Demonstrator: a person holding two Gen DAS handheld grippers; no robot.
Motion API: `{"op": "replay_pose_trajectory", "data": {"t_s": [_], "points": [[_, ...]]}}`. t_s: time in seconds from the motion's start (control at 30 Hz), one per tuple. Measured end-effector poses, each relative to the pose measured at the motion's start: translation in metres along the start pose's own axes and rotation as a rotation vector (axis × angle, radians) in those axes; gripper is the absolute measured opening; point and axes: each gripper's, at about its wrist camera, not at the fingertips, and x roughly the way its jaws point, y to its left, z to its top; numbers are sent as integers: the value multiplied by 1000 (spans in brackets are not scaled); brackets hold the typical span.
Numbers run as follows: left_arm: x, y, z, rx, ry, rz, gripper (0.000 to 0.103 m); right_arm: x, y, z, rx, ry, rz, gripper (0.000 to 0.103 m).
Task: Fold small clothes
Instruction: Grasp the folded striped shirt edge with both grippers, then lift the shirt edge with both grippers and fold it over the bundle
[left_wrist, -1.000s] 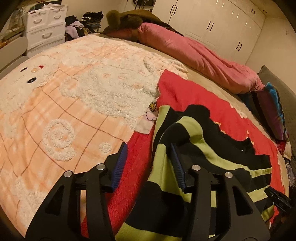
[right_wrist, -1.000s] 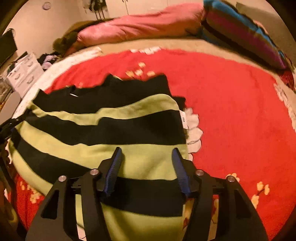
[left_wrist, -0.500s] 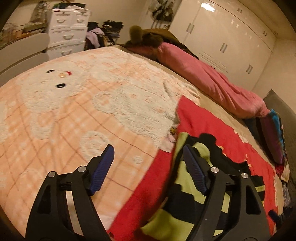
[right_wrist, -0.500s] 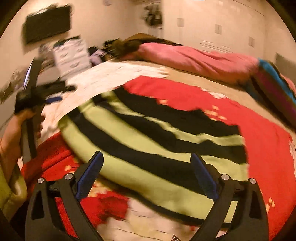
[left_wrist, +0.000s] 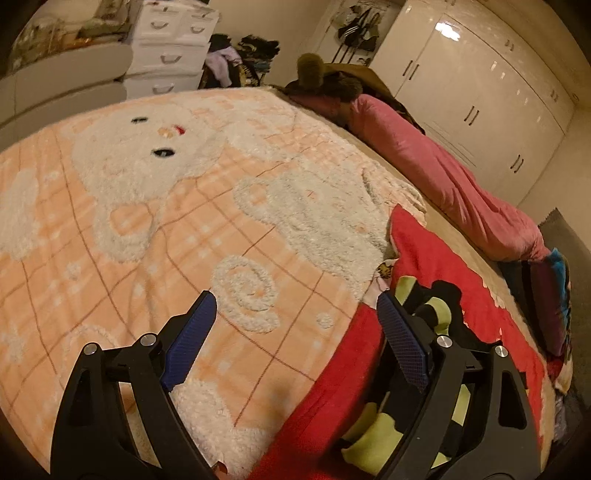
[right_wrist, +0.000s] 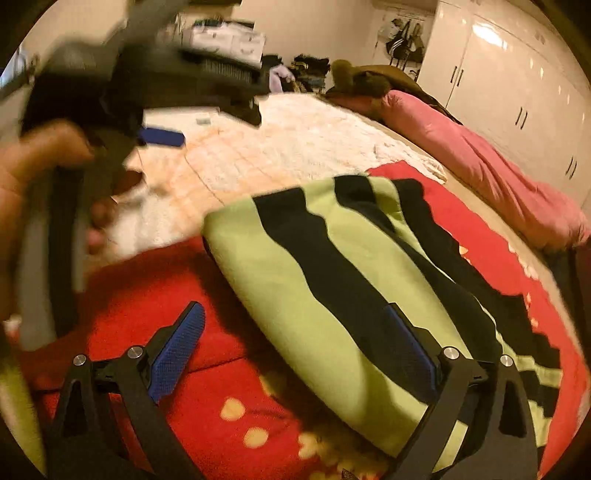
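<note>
- The fold in hand looked just finished: the striped garment lay doubled over on the red blanket spread on the bed, green and black bands running across its top layer.
- The left gripper stood released, its jaws wide apart and having just been opening, with nothing between them but the peach blanket beneath.
- From the left wrist view the garment lay off to the right of the jaws, partly hidden behind the right-hand finger; only a rumpled edge showed.
- The right gripper was likewise released, jaws wide and having just been opening. No pad pressed on the cloth.
- The garment's near folded edge ran between the right jaws, the right-hand finger over green cloth and the left-hand finger over bare red blanket.
- In my judgement the next move calls for fresh grips on one edge of the bundle, to fold it once more or lift it aside.
- The picture was blurred, so the exact edge to pinch could not be told.
</note>
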Motion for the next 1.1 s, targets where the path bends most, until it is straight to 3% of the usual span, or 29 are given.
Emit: {"op": "replay_pose_trajectory", "data": {"t_s": [0.07,0.1,0.13,0.17,0.2,0.23,0.47,0.53,0.63,0.77,0.9,0.93,0.97,1.1], "points": [[3,1,-2,-16,13,-15,81,16,-3,-3,-1,41,-34,92],[4,0,-3,-12,20,-19,81,20,-7,-5,12,43,-36,73],[6,-2,-4,-5,25,-22,81,20,-14,-8,47,23,-36,45],[8,-4,-5,2,35,-35,81,18,-22,-9,84,0,-24,33],[10,-6,-6,1,47,-56,81,10,-35,-10,153,-38,28,12],[12,-8,-8,-7,60,-87,81,5,-42,-10,184,-61,43,9],[19,-10,-12,-144,117,-317,81,-15,-58,-24,264,-130,118,8],[30,-10,-16,-206,176,-417,81,-16,-54,-26,253,-131,128,8],[46,-17,-23,-249,257,-502,81,-17,-52,-27,253,-124,134,8],[60,-32,-34,-227,333,-536,81,-16,-51,-28,253,-118,141,8],[64,-49,-35,-183,356,-551,80,-13,-50,-28,244,-115,136,8],[65,-51,-35,-175,359,-551,77,-12,-50,-28,242,-114,134,9],[68,-56,-36,-163,362,-543,68,-12,-49,-29,241,-114,132,9],[76,-62,-37,-146,374,-528,55,-9,-45,-30,231,-105,119,16]]}}
